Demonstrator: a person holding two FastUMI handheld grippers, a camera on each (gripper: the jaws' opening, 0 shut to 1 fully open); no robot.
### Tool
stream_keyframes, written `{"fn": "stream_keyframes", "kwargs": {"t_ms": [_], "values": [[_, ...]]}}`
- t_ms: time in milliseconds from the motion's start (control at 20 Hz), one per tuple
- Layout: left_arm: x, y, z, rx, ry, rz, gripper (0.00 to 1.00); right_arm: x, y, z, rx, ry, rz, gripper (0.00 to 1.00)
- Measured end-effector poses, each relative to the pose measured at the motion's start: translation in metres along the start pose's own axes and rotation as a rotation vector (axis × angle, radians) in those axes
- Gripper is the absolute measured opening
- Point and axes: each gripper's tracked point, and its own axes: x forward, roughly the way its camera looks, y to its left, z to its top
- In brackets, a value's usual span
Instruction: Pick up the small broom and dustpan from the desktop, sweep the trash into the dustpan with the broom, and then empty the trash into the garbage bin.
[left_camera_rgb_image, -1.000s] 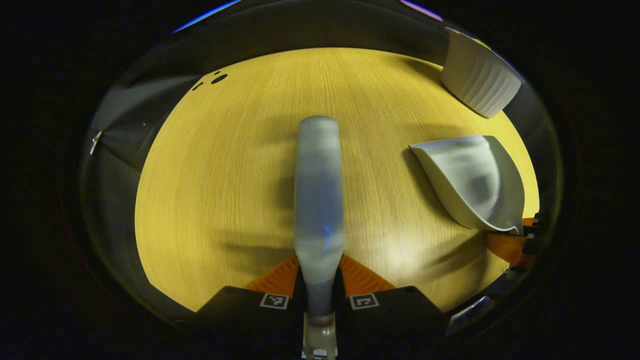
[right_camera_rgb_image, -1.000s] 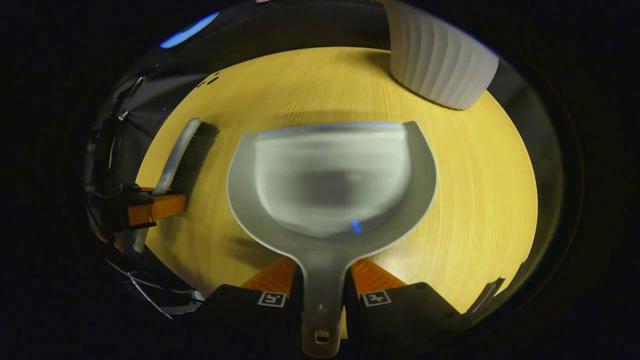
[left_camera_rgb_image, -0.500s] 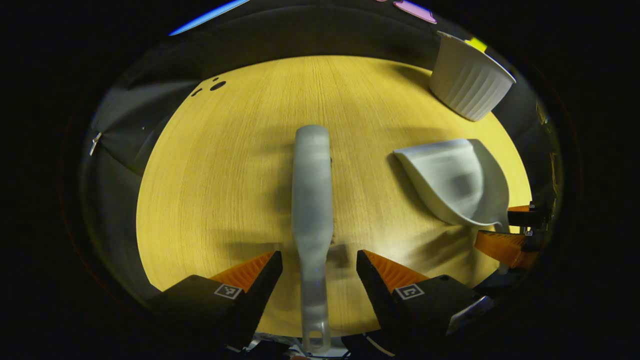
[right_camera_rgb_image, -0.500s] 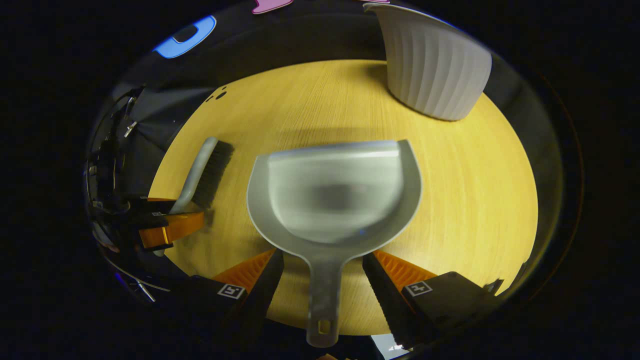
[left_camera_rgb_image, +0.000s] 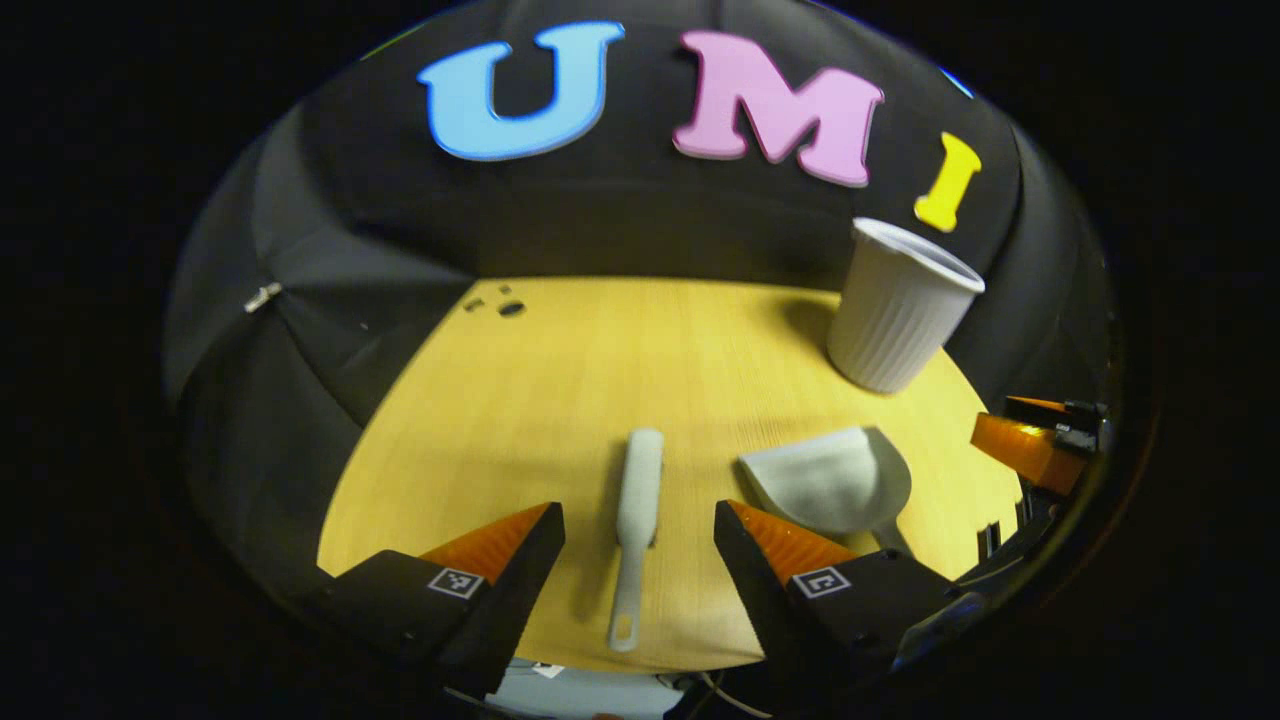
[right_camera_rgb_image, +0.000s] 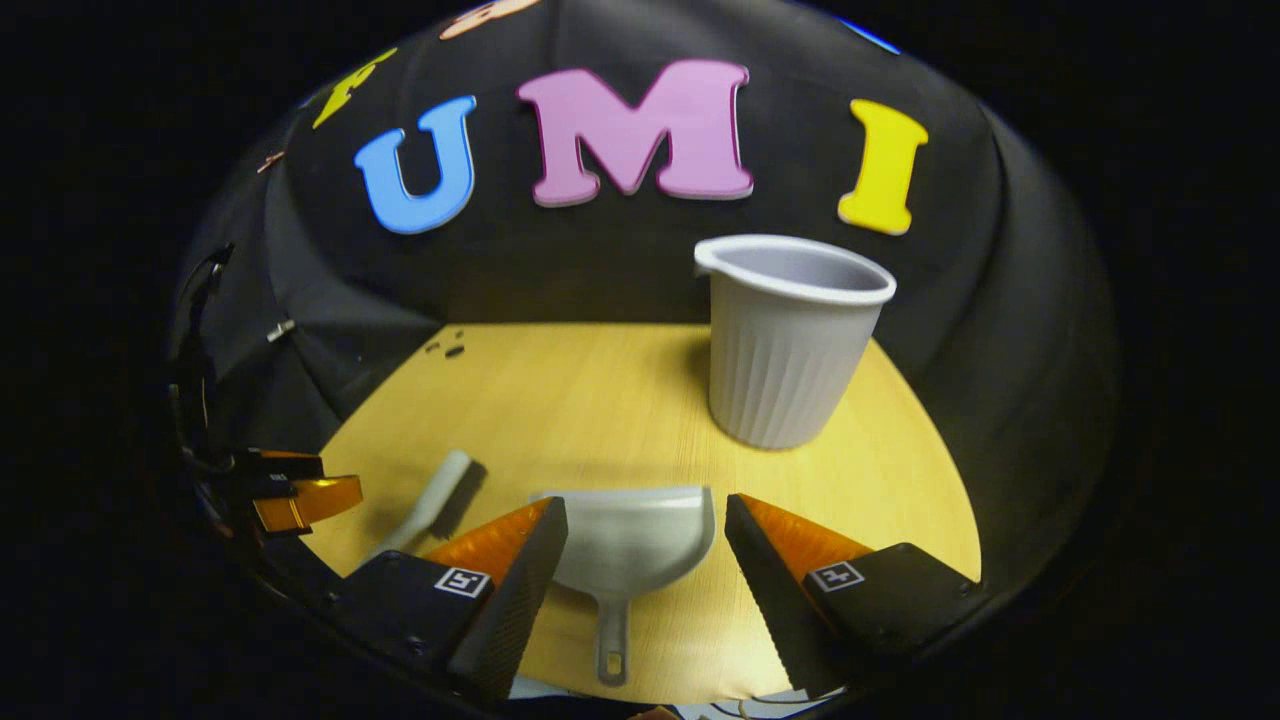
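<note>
Both grippers: wedge-shaped ribbed fingers (left_camera_rgb_image: 505, 545), square coded marker (right_camera_rgb_image: 461, 581) on each.

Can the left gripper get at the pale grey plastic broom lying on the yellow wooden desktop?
Probably yes. The left gripper is open, and the pale grey plastic broom lies flat on the yellow wooden desktop between its fingers, with nothing over its handle.

You see the small grey broom (left_camera_rgb_image: 637, 520) lying flat on the wooden desktop (left_camera_rgb_image: 560, 380), handle end toward you, brush head pointing to the garbage bin (left_camera_rgb_image: 900, 305). Just to its right lies the grey dustpan (left_camera_rgb_image: 830, 480), resting flat, its mouth facing the bin. The bin, a white ribbed cup-shaped tub, stands upright and open-topped near the desktop's far right edge.
</note>
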Motion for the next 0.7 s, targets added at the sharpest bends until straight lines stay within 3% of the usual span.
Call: {"fn": "stream_keyframes", "kwargs": {"t_ms": [100,350,550,700], "values": [[-0.035,0.012,0.033,-0.03,-0.153,0.042,0.96,-0.019,0.007,0.047,0.007,-0.149,0.014,0.99],[-0.125,0.027,0.077,-0.023,-0.411,0.11,0.96,-0.078,0.047,0.098,-0.062,-0.332,0.096,0.99],[-0.187,0.017,0.083,-0.04,-0.512,0.102,0.96,-0.128,0.075,0.103,-0.066,-0.372,0.166,0.99],[-0.213,0.02,0.07,-0.062,-0.54,0.092,0.96,-0.146,0.074,0.106,-0.088,-0.388,0.141,0.98]]}}
